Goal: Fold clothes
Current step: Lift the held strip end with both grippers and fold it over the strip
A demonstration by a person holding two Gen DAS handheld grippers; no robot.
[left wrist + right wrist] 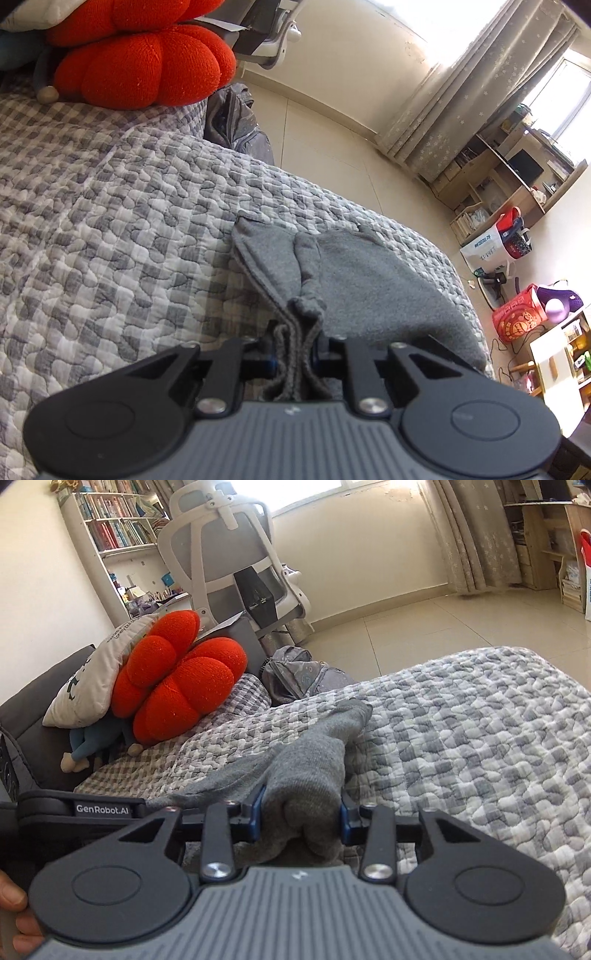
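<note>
Step in hand: both grippers have hold of a grey garment and hold part of it raised off the bed; this reads as the start of a fold, with the cloth gathered at two points.
Left gripper: fingers nearly closed, pinching a thin bunch of ribbed grey edge, several layers together.
Right gripper: fingers part-way closed, pressing on a thick rolled wad of the same grey cloth.
Next move, as a judgement: carry the two held points across together and lay them on the flat part of the garment, keeping the cloth taut between them so it does not sag or twist.
Where the garment is: on the quilted checked bedcover, near the bed's edge beside the tiled floor; its far part lies flat.
How it looks: soft grey knit, matte, wrinkled near the grips; which piece of clothing it is cannot be told.
Nearby: a red cushion at the bed's far end, well apart.
</note>
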